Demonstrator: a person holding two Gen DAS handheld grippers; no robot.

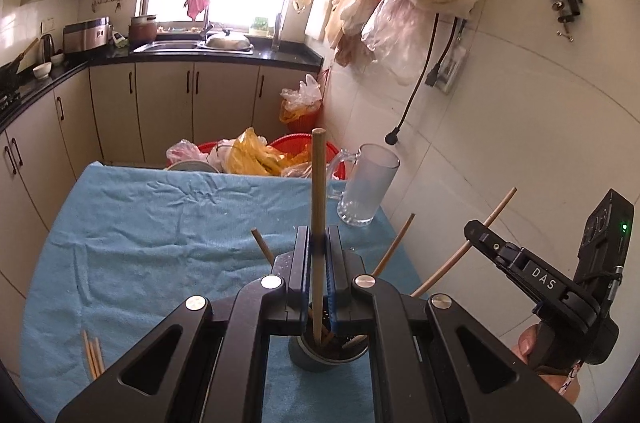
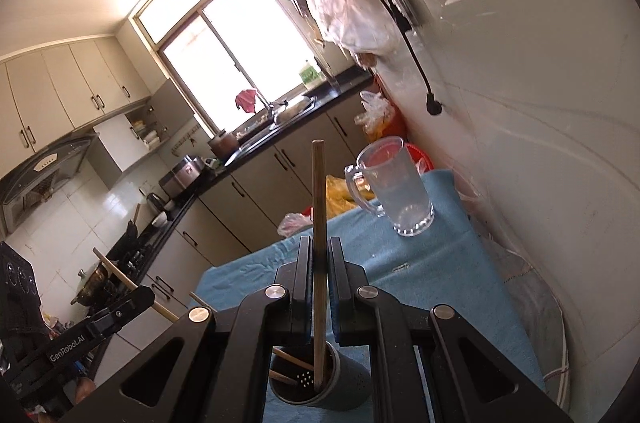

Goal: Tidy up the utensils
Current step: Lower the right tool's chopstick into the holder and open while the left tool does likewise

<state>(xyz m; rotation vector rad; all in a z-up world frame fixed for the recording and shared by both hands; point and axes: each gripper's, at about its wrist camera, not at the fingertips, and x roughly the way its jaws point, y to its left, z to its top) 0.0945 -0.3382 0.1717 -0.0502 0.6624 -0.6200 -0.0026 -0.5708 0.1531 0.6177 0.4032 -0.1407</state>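
At nine o'clock on the desk (image 1: 132, 223), which wore a wrinkled blue cloth, we saw a few loose wooden chopsticks (image 1: 93, 357) lying flat near the edge. At the centre our left gripper (image 1: 319, 251) had its jaws closed to a narrow slit on a round wooden chopstick (image 1: 318, 191), held upright, its lower end inside the dark cylindrical holder (image 1: 320, 359) directly below. Other thin sticks leaned out of that holder. At one o'clock stood a frosted glass mug (image 1: 366, 185) with a handle, near the tiled wall. At three o'clock our right gripper (image 2: 319, 263) also pinched a straight wooden chopstick (image 2: 319, 199) between nearly closed jaws, its tip down in the same perforated holder.
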